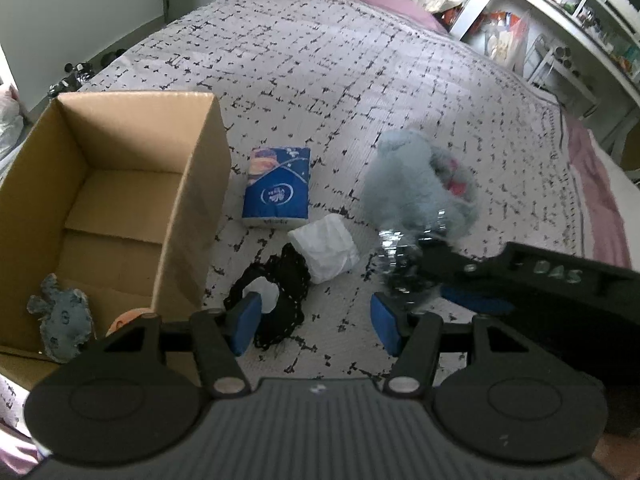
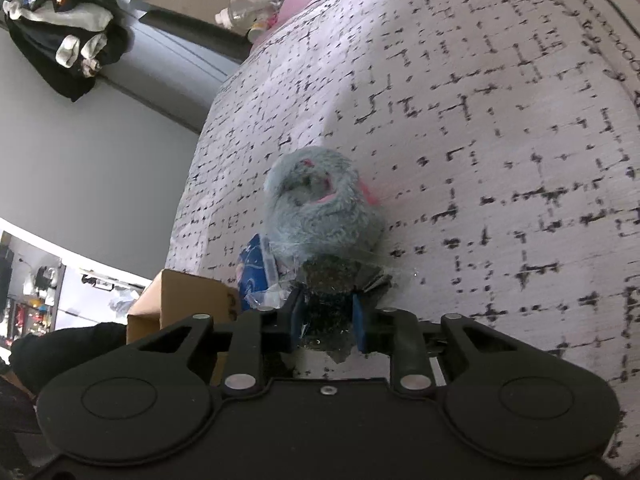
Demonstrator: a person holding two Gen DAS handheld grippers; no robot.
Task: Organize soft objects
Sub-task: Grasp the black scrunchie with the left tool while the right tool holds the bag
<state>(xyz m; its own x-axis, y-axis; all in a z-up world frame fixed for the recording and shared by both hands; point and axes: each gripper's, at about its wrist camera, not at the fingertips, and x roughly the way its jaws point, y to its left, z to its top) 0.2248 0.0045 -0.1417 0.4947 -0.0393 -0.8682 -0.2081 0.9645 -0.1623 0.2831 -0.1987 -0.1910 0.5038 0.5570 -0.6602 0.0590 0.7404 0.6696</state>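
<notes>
On the patterned bedspread (image 1: pixel 360 80) lie a blue tissue pack (image 1: pixel 276 184), a white soft packet (image 1: pixel 324 248), a black lace piece (image 1: pixel 280 300) and a blue-grey plush toy (image 1: pixel 416 184). My left gripper (image 1: pixel 316 326) hovers open just above the bed. Its left finger (image 1: pixel 244 324) is beside the lace, and nothing is between the pads. My right gripper (image 2: pixel 328 318) is shut on a dark bundle in crinkly clear plastic (image 2: pixel 328 292), in front of the plush toy (image 2: pixel 320 208). The left wrist view shows the same bundle (image 1: pixel 400 264) at the tip of the right gripper, which comes in from the right.
An open cardboard box (image 1: pixel 192 184) stands on the bed at the left. Inside it are a grey-blue felt toy (image 1: pixel 60 320) and something orange (image 1: pixel 128 318). Pink bedding (image 1: pixel 400 4) lies at the head, shelves (image 1: pixel 580 20) stand to the right and a grey wall (image 2: pixel 100 152) is beyond the bed.
</notes>
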